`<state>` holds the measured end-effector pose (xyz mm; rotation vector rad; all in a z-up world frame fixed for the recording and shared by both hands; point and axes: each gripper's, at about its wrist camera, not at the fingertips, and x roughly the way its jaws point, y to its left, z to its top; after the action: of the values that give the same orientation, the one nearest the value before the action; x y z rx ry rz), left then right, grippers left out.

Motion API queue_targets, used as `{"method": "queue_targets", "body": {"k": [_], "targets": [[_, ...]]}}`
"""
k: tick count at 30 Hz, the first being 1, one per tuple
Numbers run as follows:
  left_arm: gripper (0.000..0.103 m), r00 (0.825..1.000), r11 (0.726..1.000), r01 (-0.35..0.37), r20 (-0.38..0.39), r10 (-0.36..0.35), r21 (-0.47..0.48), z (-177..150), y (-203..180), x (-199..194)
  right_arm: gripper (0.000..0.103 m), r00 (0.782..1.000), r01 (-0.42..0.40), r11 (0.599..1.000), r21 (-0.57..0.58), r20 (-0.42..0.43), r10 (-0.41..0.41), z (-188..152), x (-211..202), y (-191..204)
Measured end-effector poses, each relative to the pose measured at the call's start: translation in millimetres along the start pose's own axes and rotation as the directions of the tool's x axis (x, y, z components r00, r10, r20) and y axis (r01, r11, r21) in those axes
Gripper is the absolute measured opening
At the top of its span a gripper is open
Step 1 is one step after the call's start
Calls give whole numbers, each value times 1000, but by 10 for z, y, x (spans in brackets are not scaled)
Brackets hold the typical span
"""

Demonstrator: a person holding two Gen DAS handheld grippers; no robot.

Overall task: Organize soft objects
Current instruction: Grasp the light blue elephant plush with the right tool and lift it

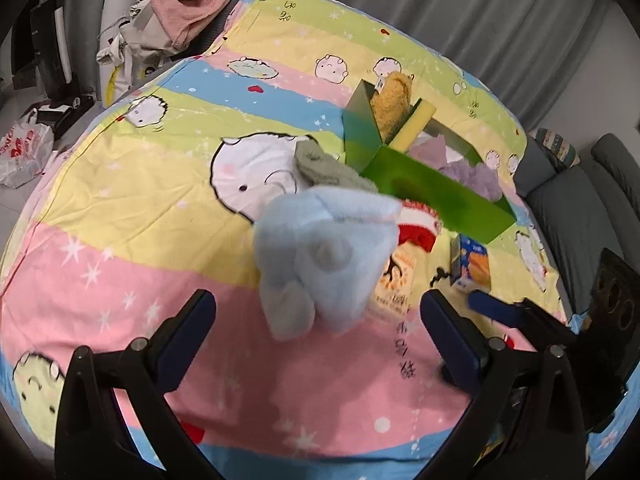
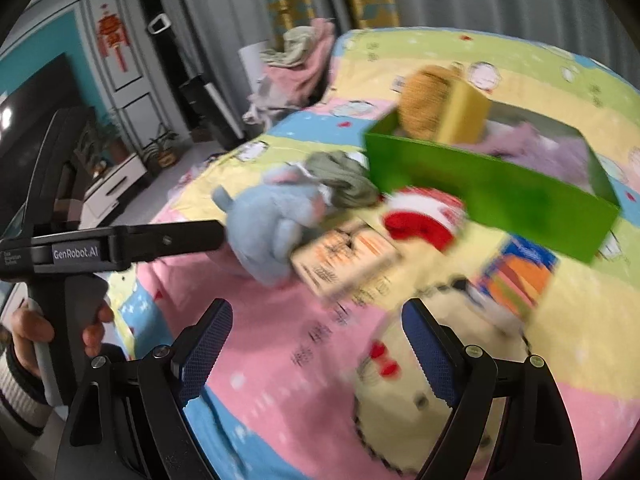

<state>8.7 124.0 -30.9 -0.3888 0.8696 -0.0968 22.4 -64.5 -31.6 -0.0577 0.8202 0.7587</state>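
Two grippers reach out over the bedspread (image 1: 100,264), both angled downward. The left gripper (image 1: 318,312) stands with jaws spread wide and empty, just short of the one pale blue plush toy (image 1: 324,256), which lies with its long axis running near to far. The right gripper (image 2: 318,328) is wide open too, holding nothing. A hand (image 2: 28,332) grips the left handle. Beyond lie two small printed boxes (image 2: 344,256), one red-and-white soft item (image 2: 420,220) and one grey-green cloth (image 2: 344,178). Farthest sits one green box (image 2: 492,196), its long side running left to right, holding a brown plush (image 2: 424,104), a yellow sponge (image 2: 464,112) and lilac cloth (image 2: 516,140).
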Motion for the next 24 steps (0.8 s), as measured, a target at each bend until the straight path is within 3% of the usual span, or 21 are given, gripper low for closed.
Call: {"method": "queue_targets", "body": {"k": [7,16,20,22,24], "targets": [[102,997,998,64,-45,-65,-26,207,82,201,87,997,-73,995,-73,-9,73,267,382,239],[100,989,994,111,-96,-112,-18,311,120,448,87,990,-128,989,-76,-64,123,463,814,226],[94,986,993,119,-116,-121,-28,315,146,531,87,984,-163,985,-59,-77,158,515,900,199],[92,986,992,118,-115,-121,-32,315,165,539,78,986,-147,987,-58,-85,142,535,944,188],[90,986,992,124,-109,-128,-38,307,185,526,76,984,-155,987,-51,-97,149,533,975,186]]}}
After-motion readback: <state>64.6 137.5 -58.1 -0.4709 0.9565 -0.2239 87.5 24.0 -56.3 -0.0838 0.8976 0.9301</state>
